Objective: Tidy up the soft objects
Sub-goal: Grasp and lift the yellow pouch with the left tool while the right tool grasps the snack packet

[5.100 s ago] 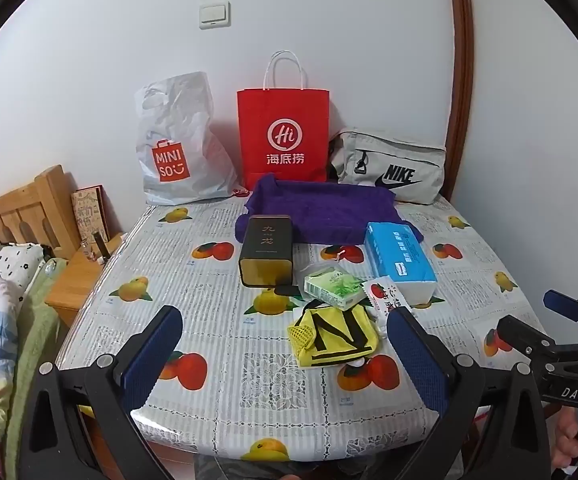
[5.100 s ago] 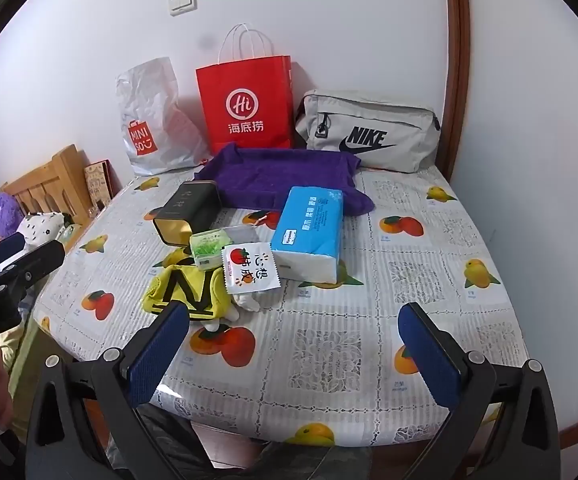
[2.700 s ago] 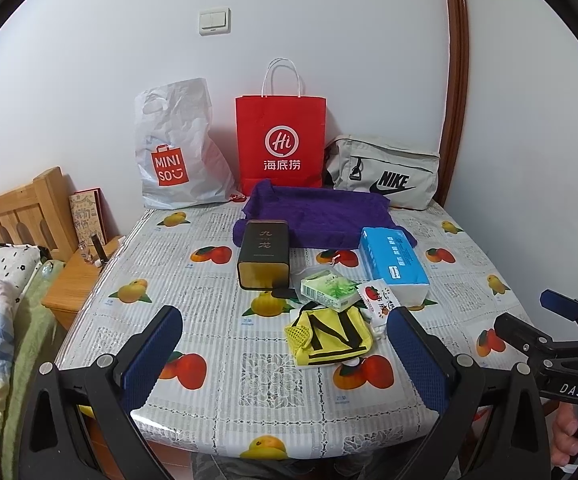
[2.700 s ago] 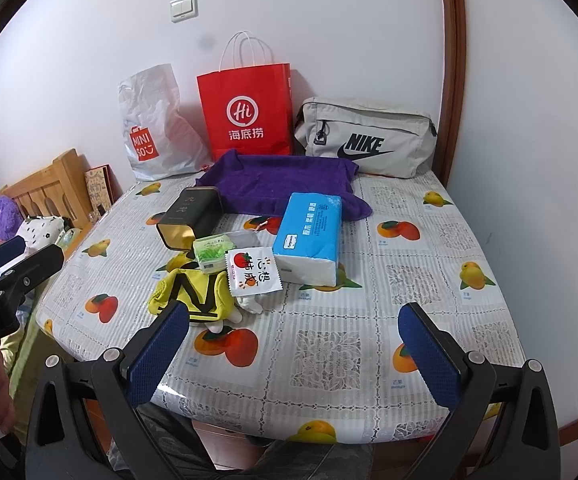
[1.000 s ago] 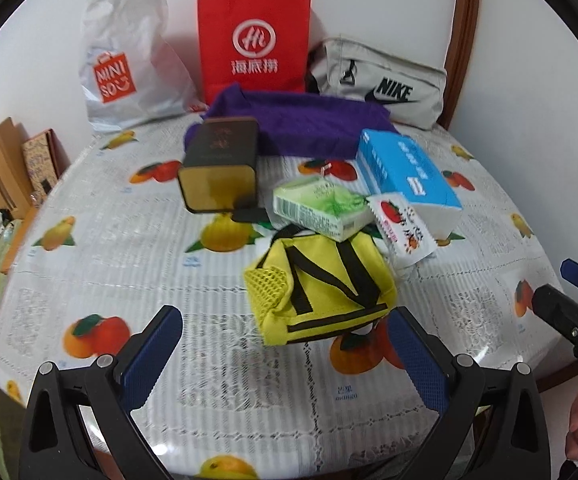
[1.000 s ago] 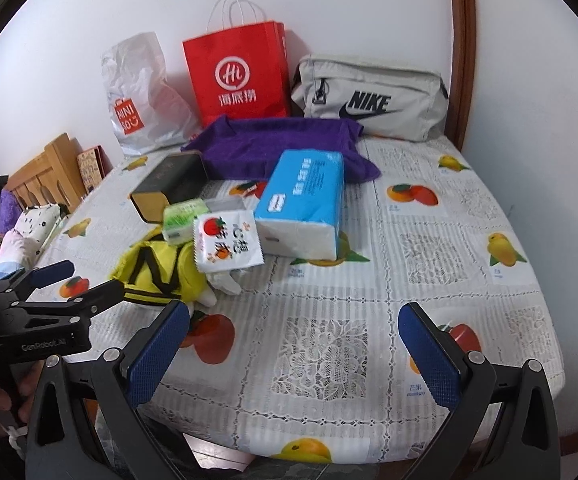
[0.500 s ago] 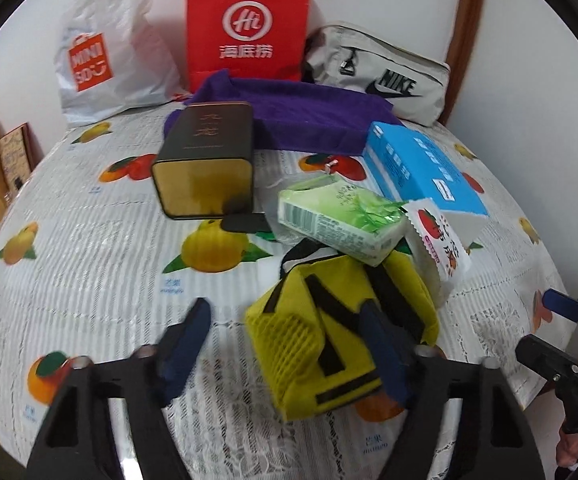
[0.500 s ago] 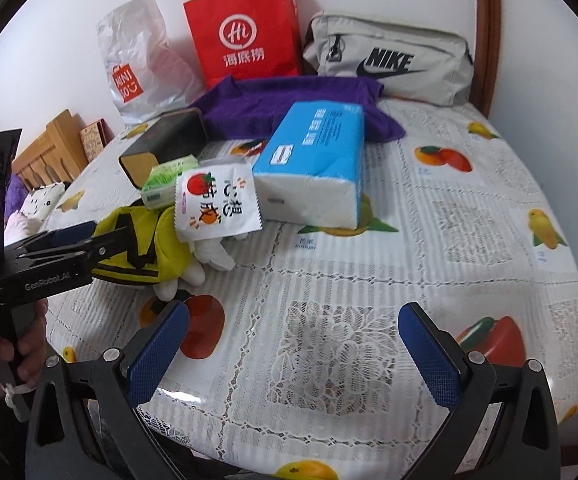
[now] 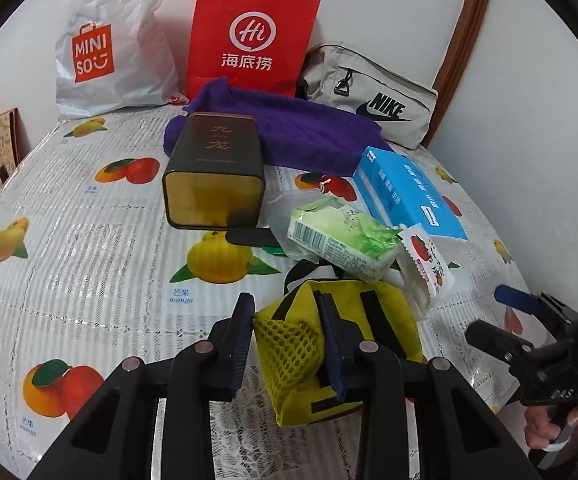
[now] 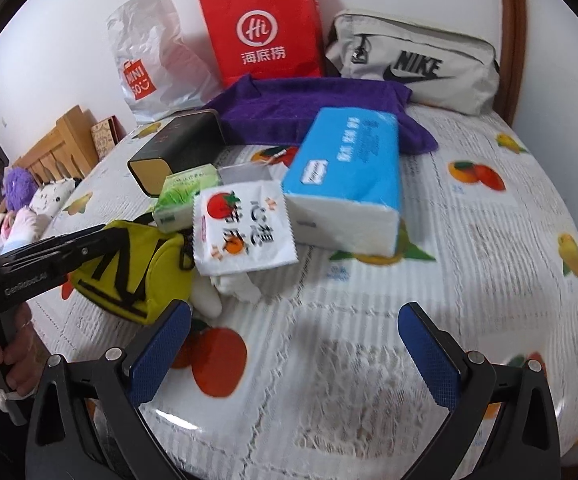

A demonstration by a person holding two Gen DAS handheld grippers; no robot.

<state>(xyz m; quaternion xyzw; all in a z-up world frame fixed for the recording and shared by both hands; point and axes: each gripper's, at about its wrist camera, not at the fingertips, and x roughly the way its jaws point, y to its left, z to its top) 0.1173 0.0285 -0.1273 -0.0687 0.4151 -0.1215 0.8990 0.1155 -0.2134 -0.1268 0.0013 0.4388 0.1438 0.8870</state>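
Across the table (image 9: 69, 240), covered by a fruit-print cloth, a loose cluster of things is spread, and the yellow pouch (image 9: 373, 320) at its near edge serves as the landmark. Farthest behind the pouch, against the wall, a white bag (image 9: 105, 40), a red bag (image 9: 249, 36) and a grey Nike bag (image 9: 369, 96) are stood, probably parked there as containers. Just in front of them a purple towel (image 9: 297, 128) is laid flat. Behind and to the right of the pouch a blue tissue pack (image 10: 349, 168) is seen, and behind and to the left a dark tin (image 9: 213, 168) is lying on its side. A green packet (image 9: 341, 240) is rested partly on the pouch's far edge, and a white snack packet (image 10: 241, 228) is leaned just to the pouch's right, over something white that cannot be identified.

The pouch's mesh corner is pinched by the left gripper (image 9: 285, 344), its pads clenched on the fabric; a corner is likely chosen because soft cloth bunches there and gives purchase. Whether the pouch is lifted clear of the cloth cannot be told. The right gripper (image 10: 289, 344) is held released, fingers spread wide, above bare cloth to the right of the pouch, presumably kept ready for the packets that may slide once the pouch is drawn away.
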